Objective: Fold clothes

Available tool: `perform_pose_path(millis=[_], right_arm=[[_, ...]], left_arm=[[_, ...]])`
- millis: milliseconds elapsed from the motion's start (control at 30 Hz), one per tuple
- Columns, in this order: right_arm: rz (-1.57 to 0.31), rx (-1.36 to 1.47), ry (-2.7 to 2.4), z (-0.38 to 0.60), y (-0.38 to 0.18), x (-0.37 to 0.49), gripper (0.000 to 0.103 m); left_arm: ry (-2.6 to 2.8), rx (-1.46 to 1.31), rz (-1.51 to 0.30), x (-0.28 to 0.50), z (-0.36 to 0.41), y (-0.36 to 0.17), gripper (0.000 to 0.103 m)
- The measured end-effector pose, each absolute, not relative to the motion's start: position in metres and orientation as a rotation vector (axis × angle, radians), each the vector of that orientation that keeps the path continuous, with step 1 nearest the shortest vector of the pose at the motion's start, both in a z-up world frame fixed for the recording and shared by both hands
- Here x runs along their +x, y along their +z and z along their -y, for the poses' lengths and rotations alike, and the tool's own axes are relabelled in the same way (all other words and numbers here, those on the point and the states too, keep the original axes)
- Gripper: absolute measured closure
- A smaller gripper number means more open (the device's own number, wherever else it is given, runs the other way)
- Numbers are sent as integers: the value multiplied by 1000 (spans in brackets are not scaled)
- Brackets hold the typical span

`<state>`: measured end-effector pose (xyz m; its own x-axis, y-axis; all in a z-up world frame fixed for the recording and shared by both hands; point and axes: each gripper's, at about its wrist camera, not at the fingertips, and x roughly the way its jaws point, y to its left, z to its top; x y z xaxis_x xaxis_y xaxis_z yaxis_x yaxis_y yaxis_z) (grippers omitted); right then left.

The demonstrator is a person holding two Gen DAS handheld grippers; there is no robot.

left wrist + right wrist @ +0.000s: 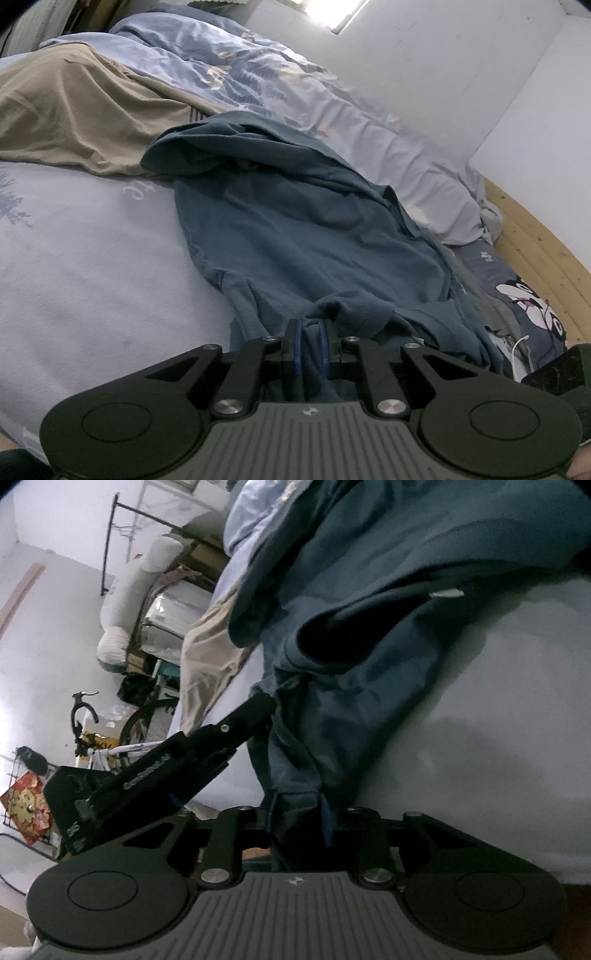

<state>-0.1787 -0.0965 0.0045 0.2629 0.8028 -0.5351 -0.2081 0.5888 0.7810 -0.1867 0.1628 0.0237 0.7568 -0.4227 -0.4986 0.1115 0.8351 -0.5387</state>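
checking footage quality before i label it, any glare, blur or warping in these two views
Left wrist view: the window is blown out to white glare, the wooden bed frame bows with fisheye warp, and the blue garment is fairly sharp. Right wrist view: dimmer, tilted, the same garment soft with blur, a shadow on the sheet.

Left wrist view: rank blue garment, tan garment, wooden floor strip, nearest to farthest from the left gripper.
1. Blue garment: pinched in the left gripper, straight ahead on the bed.
2. Wooden floor strip: off to the right, beyond the bed edge.
3. Tan garment: far left, past the blue garment's far end.
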Motion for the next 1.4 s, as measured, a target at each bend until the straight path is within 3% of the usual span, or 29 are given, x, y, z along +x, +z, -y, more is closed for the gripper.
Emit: perform_pose_path(millis=[67, 267, 400, 533, 800, 1167, 1200, 1300, 1400], right_arm=[[-1077, 624, 774, 93, 10, -182, 93], [-931, 385, 842, 84, 47, -211, 94], [-851, 305, 822, 90, 65, -236, 94], [-827, 377, 791, 102, 70, -245, 94], [-873, 662, 732, 133, 67, -223, 94], [-955, 660, 611, 113, 83, -235, 94], [-959, 647, 601, 111, 85, -237, 94], [-961, 606, 586, 106, 91, -242, 94], [-958, 594, 590, 110, 94, -245, 91]], left_arm=[[-305, -510, -651, -187, -164, 24, 95], [-295, -559, -626, -189, -174, 30, 94], [-350, -588, -618, -191, -174, 38, 77], [-480, -487, -584, -212, -156, 52, 61], [-501, -147, -456, -273, -117, 74, 58], [-377, 293, -418, -310, -40, 62, 58], [-365, 310, -415, -310, -36, 60, 62], [-347, 319, -410, -309, -36, 59, 86], [-375, 299, -423, -307, -42, 60, 91]])
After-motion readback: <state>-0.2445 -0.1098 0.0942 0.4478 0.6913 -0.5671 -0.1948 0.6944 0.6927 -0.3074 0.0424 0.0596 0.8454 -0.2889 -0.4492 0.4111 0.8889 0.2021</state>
